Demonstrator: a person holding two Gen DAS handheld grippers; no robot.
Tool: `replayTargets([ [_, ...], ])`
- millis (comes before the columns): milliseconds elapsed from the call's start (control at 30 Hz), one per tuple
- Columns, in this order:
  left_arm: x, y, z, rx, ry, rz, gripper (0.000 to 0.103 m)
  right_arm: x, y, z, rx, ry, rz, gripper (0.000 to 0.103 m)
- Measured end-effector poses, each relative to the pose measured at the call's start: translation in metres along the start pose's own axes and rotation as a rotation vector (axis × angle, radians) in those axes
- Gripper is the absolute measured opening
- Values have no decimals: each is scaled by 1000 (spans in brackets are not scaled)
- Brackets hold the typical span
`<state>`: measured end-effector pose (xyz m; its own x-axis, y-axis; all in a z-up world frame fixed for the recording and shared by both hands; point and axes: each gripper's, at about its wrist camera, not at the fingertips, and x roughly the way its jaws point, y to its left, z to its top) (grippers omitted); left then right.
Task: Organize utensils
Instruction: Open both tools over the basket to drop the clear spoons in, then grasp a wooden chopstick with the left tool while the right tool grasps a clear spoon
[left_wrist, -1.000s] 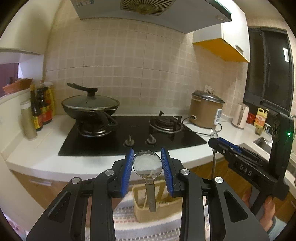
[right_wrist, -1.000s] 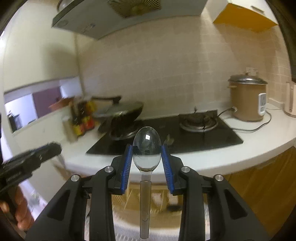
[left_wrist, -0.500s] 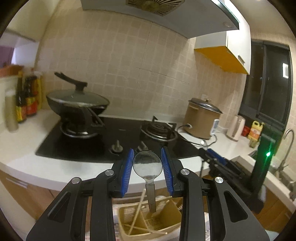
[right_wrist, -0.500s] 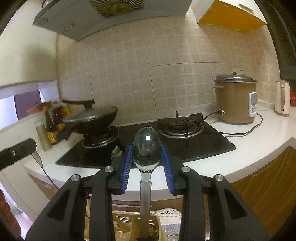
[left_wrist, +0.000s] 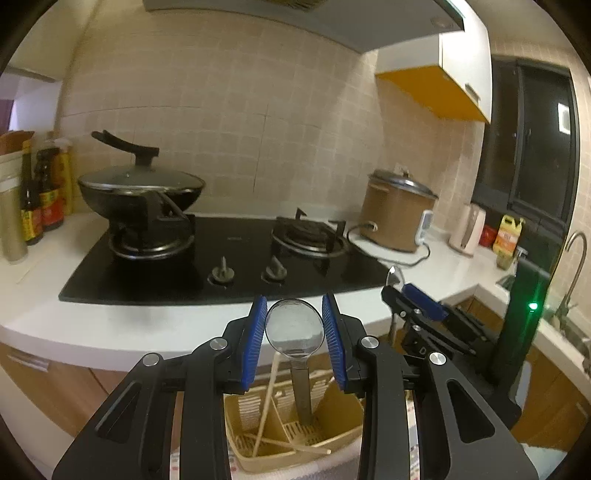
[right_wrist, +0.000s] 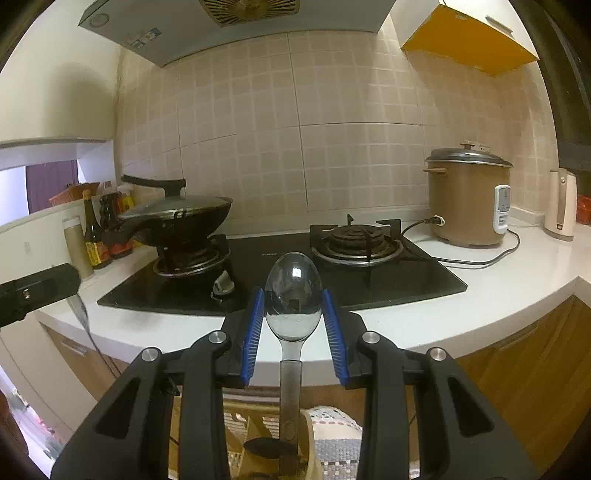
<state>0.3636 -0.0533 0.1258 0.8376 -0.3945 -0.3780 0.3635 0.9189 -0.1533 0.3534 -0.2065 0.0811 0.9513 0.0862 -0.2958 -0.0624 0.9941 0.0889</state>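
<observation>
Both grippers, left (left_wrist: 294, 334) and right (right_wrist: 293, 325), have fingers clamped on upright spoons (left_wrist: 294, 328) above the beige cutlery caddy (left_wrist: 343, 417): lower each handle straight into its compartment, clear of the chopsticks (left_wrist: 266, 398).

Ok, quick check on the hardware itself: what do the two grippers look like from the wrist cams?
Both match: the left gripper and right gripper have matte black angular linkage arms with silver round pivot bolts and ribbed blue finger pads. In the left view, the right unit's body shows a lit green LED. No cables or sleeves visible.
</observation>
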Motion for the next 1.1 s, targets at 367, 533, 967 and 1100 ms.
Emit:
replayTargets([
  [367,-17,-6,-16,6,70,-31,43,-38,-15,-4,39,89,60,51],
  [533,-58,-2,-25,-21,60,-21,45,-74,-27,-8,66,150,71,51],
  [967,-103,16,-128,-202,362,-70,46,-115,-50,-82,188,633,181,51],
  [1100,-91,17,-172,-259,477,-88,46,-110,-42,-122,195,799,239,51],
])
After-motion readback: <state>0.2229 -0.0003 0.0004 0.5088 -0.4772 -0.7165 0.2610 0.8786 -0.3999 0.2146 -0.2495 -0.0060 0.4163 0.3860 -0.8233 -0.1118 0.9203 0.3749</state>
